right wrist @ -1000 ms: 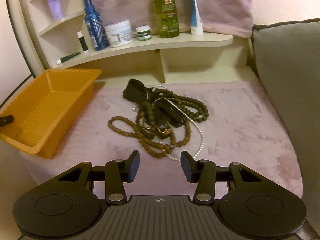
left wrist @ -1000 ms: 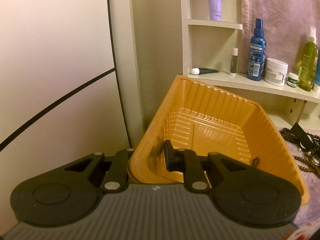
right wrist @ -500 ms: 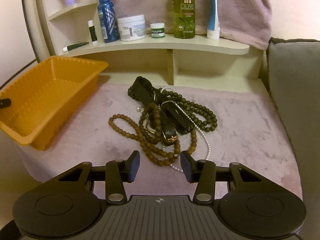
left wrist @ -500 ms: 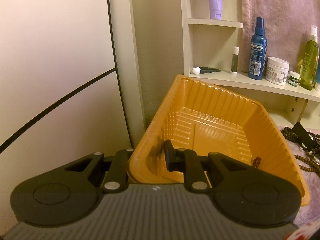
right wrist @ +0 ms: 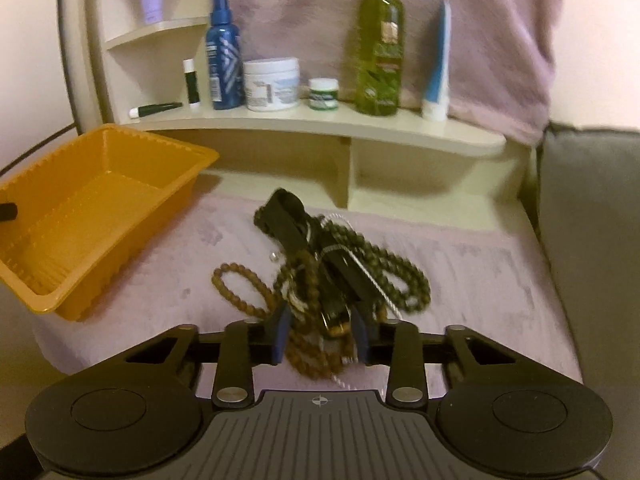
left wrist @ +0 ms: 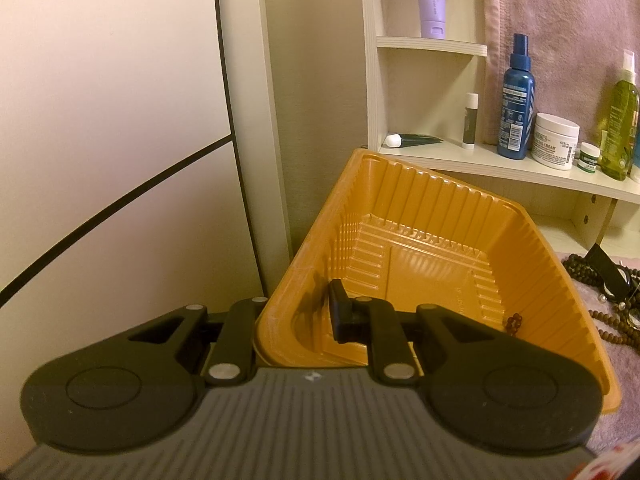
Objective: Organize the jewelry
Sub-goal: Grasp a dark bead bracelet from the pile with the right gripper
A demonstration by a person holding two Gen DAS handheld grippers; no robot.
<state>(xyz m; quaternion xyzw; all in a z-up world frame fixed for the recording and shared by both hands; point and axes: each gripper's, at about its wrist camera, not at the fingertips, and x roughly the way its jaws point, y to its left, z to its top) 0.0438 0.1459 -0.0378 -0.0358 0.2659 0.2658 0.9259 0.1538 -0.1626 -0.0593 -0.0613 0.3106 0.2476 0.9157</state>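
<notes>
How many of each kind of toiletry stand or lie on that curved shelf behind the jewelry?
Spray bottles: 2, blue and green
Jars: 2, large white and small
Tubes: 2, blue-white and dark green lying
Lip balm stick: 1
Total: 7

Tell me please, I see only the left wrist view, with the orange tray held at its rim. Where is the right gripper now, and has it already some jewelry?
Observer: The right gripper is down over the jewelry pile on the pink cloth; its jaws are closing, with brown beads between them.
Operator: Is anything lifted?
Observer: No, the pile lies on the cloth.
Operator: What else is in the pile?
Observer: A black strap and a thin pearl strand, tangled with the beads.
Operator: Is the tray near?
Observer: The orange tray stands left of the pile, apart from it.
</notes>
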